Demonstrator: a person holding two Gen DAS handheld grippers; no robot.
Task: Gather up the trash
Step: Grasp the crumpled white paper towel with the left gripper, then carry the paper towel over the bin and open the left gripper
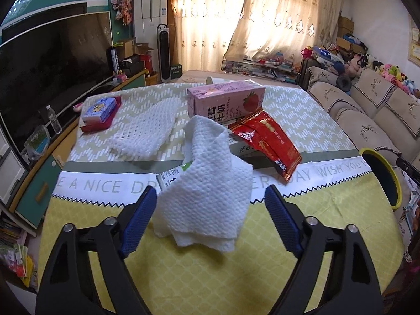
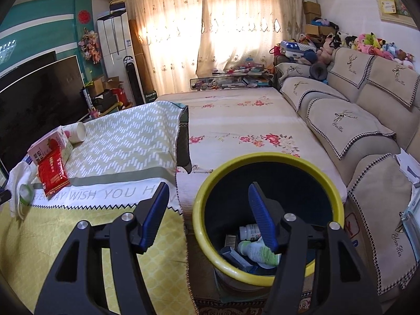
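A crumpled white paper towel (image 1: pixel 207 183) lies near the front of the table, draped over a small green-capped bottle (image 1: pixel 170 176). My left gripper (image 1: pixel 210 191) is open around the towel, and its blue pads stand clear of it on both sides. Behind the towel are a red foil wrapper (image 1: pixel 267 141) and a pink strawberry milk carton (image 1: pixel 225 99). My right gripper (image 2: pixel 208 186) hangs open and empty over the yellow-rimmed bin (image 2: pixel 270 156). In the bin lie a white bottle (image 2: pixel 260 252) and other rubbish.
A white foam net (image 1: pixel 149 128) and a red box with a blue pack (image 1: pixel 101 113) lie at the table's left. A tipped paper cup (image 2: pixel 77 131) sits behind the carton. The bin (image 1: pixel 383 178) stands off the table's right edge, beside a sofa (image 2: pixel 349 131). A TV (image 1: pixel 52 60) is at left.
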